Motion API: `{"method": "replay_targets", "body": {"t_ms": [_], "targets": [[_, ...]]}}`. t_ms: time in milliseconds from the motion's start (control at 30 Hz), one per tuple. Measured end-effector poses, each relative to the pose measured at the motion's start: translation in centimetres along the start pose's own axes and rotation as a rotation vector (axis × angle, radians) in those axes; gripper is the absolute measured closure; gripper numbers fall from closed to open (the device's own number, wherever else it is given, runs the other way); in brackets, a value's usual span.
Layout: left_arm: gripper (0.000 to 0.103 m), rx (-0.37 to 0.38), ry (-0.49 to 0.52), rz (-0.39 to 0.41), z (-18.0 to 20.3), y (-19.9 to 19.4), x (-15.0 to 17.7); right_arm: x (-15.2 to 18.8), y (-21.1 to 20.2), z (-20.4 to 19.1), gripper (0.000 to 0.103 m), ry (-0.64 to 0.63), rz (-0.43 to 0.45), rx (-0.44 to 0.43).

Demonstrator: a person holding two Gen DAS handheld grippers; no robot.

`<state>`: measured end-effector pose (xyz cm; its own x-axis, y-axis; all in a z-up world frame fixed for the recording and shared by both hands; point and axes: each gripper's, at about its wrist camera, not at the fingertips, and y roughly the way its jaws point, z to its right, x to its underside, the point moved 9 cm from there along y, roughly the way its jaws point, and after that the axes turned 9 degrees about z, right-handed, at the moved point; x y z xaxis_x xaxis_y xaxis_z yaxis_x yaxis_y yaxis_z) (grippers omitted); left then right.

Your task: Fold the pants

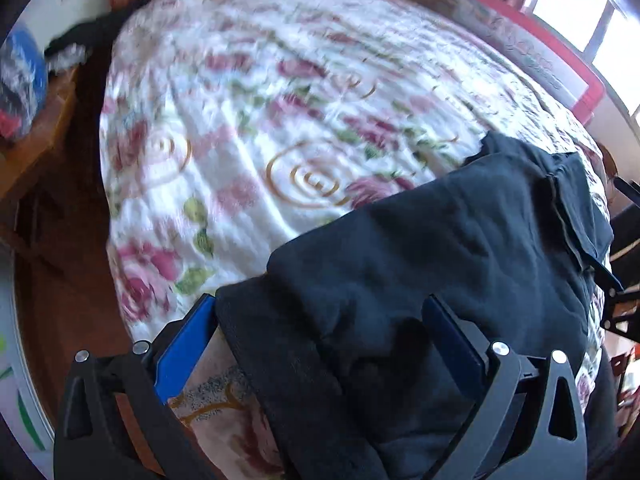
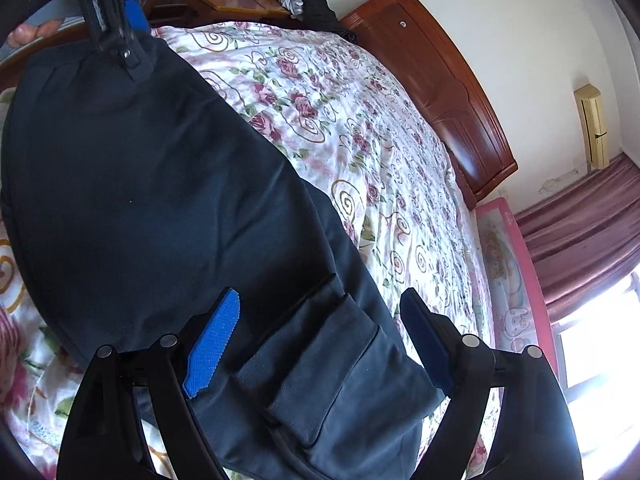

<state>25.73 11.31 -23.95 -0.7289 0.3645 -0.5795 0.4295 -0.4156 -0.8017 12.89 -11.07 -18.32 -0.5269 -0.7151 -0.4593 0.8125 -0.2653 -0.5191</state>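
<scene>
I am looking along my right gripper (image 2: 320, 320), angled down over the bed: its two blue-padded fingers (image 2: 214, 344) are standing spread wide, with the folded leg end of the one pair of dark pants (image 2: 160, 184) lying between them, and I cannot see either pad pressing the cloth. Beyond those fingers the pants are stretching away across the floral bedspread (image 2: 360, 128) toward my left gripper (image 2: 120, 28), which is reaching down at the far waistband end, a person's fingertips showing beside it.

From the left wrist, my left gripper (image 1: 320, 328) is pointing steeply down, its two fingers (image 1: 188, 344) also spread wide. The dark waistband is bunching between them and over the right-hand one; I cannot tell whether it is being pinched. Past the fingertips the pants are lying along the bed's near edge. Further off, one wooden headboard (image 2: 440, 92) and one pink panel (image 2: 508, 280) are bordering the bed.
</scene>
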Motion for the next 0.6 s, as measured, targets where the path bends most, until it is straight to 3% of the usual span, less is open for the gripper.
{"method": "replay_targets", "body": {"t_ms": [100, 233, 300, 400, 533, 567, 600], "targets": [[0.002, 0.002, -0.046, -0.063, -0.9, 1.1, 1.0, -0.2, -0.2, 0.6, 0.021, 0.011, 0.009, 0.007], [0.002, 0.062, -0.125, -0.148, -1.3, 2.3, 2.1, -0.6, -0.4, 1.3, 0.021, 0.023, 0.018, 0.014], [0.002, 0.114, -0.126, -0.14, -0.3, 1.6, 1.7, -0.6, -0.4, 1.6, 0.021, 0.029, 0.021, 0.02], [0.002, 0.132, -0.114, -0.109, 0.7, -0.1, 0.8, -0.5, -0.2, 1.9, 0.021, 0.039, 0.022, 0.022], [0.003, 0.227, -0.197, -0.088, 1.0, -2.3, -0.3, -0.6, -0.5, 2.4, 0.021, 0.064, 0.03, 0.024], [0.006, 0.225, -0.199, -0.092, 0.8, -2.2, -0.2, -0.6, -0.6, 2.5, 0.021, 0.068, 0.034, 0.025], [0.02, 0.187, -0.21, -0.114, 0.2, -1.8, 0.3, -0.6, -0.7, 2.7, 0.021, 0.072, 0.035, 0.03]]}}
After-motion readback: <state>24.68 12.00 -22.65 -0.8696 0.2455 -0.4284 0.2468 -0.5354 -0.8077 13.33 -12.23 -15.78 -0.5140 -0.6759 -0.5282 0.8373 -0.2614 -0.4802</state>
